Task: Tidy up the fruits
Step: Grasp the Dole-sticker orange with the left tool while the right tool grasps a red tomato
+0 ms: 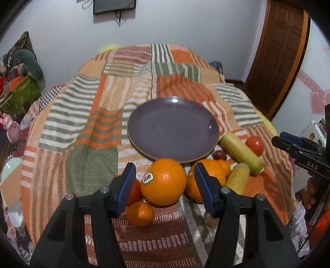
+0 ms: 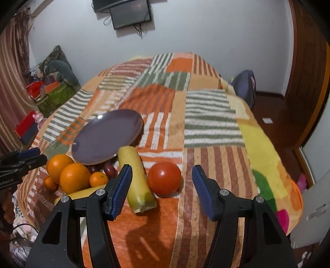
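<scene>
Through the left wrist camera, your left gripper [image 1: 165,185] stands wide, holding nothing, its blue ribbed pads [image 1: 129,185] flanking the large round orange with a Dole sticker [image 1: 164,181], which sits just in front of the round purple ceramic plate [image 1: 173,127]. That orange looks firm, fairly heavy and apt to roll on its waxy skin, so take it across its widest middle. A small mandarin [image 1: 140,214] lies nearest you, well short of the plate.

Through the right wrist camera, your right gripper [image 2: 162,185] also gapes wide and empty, aimed at the round red tomato [image 2: 164,178] to the right of the plate. Its smooth skin looks easily bruised, so squeeze gently at the equator. The striped patchwork blanket [image 2: 208,117] under the plate is soft and uneven; fruit may roll. Behind it stands a white wall with a dark screen [image 2: 130,14]
</scene>
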The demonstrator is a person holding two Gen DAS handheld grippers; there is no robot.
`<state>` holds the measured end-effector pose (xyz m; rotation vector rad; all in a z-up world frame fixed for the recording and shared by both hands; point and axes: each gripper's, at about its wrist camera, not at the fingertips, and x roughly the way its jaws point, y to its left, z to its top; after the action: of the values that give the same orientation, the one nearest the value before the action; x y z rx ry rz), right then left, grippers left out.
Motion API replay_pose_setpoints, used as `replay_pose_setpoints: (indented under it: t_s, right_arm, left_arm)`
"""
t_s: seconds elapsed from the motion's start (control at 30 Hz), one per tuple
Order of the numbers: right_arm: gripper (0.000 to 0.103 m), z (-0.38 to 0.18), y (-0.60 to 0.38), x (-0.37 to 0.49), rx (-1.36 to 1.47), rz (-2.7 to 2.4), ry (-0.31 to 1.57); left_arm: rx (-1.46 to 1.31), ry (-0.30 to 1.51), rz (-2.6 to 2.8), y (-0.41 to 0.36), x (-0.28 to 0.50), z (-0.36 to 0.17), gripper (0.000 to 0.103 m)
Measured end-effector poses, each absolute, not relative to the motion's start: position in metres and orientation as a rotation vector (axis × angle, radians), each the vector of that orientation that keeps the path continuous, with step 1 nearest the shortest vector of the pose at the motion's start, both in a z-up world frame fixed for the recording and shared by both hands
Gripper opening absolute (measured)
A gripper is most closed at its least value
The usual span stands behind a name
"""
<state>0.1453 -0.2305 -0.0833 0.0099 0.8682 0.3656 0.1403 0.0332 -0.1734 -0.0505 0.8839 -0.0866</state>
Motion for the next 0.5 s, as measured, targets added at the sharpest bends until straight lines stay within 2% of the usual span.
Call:
replay_pose_setpoints:
  t_s: [0.5]
  right_arm:
    - [0.056,-0.117,-0.224,0.167,0.024,0.374,0.964]
  left_arm:
    - [-0.031,0.945,-0.128,0.032,0.155,-0.2,0.055]
